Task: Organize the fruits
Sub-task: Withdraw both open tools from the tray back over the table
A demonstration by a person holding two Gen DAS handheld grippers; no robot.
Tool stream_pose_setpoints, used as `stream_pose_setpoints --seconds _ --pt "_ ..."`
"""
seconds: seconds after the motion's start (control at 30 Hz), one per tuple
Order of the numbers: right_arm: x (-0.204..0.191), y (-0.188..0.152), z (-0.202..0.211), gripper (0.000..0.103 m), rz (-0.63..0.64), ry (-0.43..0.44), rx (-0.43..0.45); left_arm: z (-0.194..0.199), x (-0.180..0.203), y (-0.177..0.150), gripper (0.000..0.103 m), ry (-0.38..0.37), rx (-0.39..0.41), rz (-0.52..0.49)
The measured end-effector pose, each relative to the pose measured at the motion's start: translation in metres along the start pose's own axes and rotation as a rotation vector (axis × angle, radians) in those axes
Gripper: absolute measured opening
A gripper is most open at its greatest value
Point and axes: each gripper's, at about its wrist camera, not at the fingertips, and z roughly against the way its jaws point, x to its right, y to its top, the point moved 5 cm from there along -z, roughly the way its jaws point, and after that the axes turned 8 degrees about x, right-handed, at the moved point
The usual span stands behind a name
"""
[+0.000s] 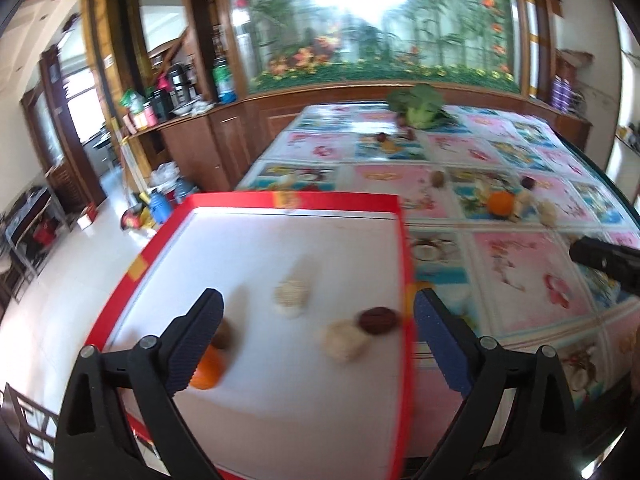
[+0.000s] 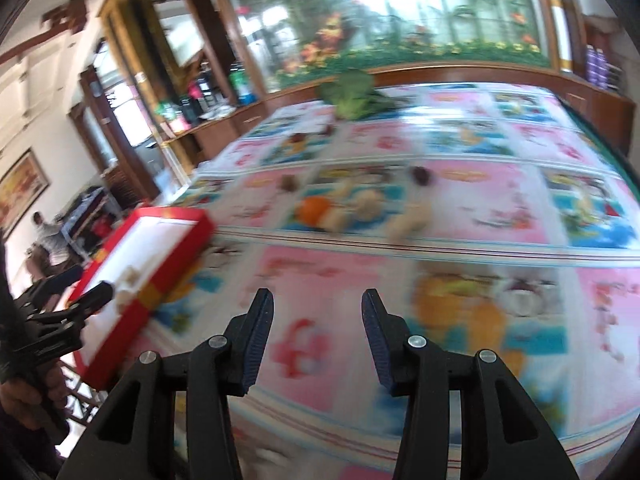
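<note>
The left wrist camera sat just behind its own two fingers [image 1: 200,344], looking forward and down at close range over the red-rimmed box [image 1: 256,202] at the near left edge of the counter [image 1: 520,264]. Beyond the box it faced the far wall's garden mural [image 1: 360,20]. The right wrist camera also looked forward and down along its fingers [image 2: 260,336], from a place further right over the patterned counter, tilted and blurred. Both views shared the red box, the far scatter of fruit around an orange [image 1: 501,202], the leafy greens [image 1: 420,109] at the far edge and the mural. Each camera caught the other gripper at its frame's edge.
</note>
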Motion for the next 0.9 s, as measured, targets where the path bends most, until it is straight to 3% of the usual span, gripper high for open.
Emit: stream_pose_setpoints --seconds 0.2,0.37,0.4,0.43,0.53,0.73,0.9 --pt "0.023 0.022 -0.013 0.046 -0.006 -0.078 -0.001 0.002 0.045 -0.001 0.097 -0.071 -0.019 -0.08" --pt "0.023 0.034 -0.048 0.045 -0.004 -0.069 -0.069 0.001 0.07 0.003 0.097 -0.114 -0.037 -0.123" --pt "0.022 0.032 -0.056 0.044 0.008 -0.083 -0.096 0.001 0.076 0.007 0.097 -0.122 -0.034 -0.132" --pt "0.023 0.031 -0.067 0.036 0.007 -0.101 -0.133 0.001 0.078 0.008 0.097 -0.127 -0.032 -0.135" --pt "0.029 0.028 -0.079 0.032 -0.032 -0.105 -0.171 -0.001 0.088 0.015 0.097 -0.164 -0.043 -0.135" --pt "0.037 0.033 -0.082 0.022 -0.034 -0.119 -0.148 -0.019 0.1 0.032 0.097 -0.178 -0.034 -0.144" --pt "0.039 0.034 -0.081 0.022 -0.027 -0.104 -0.152 -0.049 0.119 0.047 0.097 -0.188 -0.042 -0.152"
